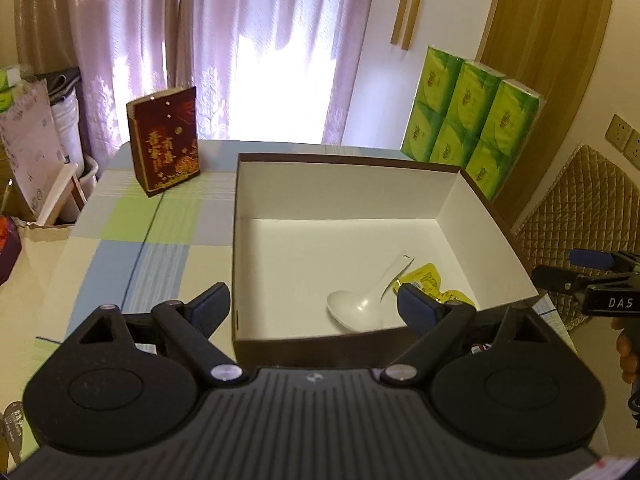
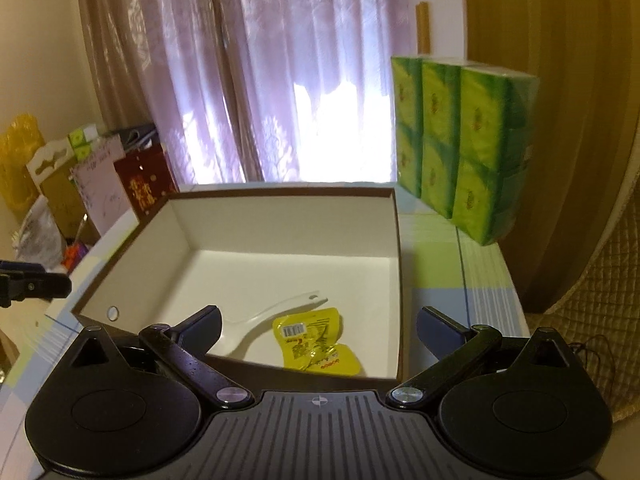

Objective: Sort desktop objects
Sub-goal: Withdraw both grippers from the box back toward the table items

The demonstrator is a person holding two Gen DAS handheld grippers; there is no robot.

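Two items, spoon and yellow packets, lie inside box.

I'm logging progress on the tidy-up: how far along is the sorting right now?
Done: a white spoon and yellow snack packets already lie inside the open box. In hand: nothing; the left tongs and right tongs both hang open and empty at the box's near edge. Left: on the table only the red gift bag and green tissue packs show; whether they get sorted is unclear.
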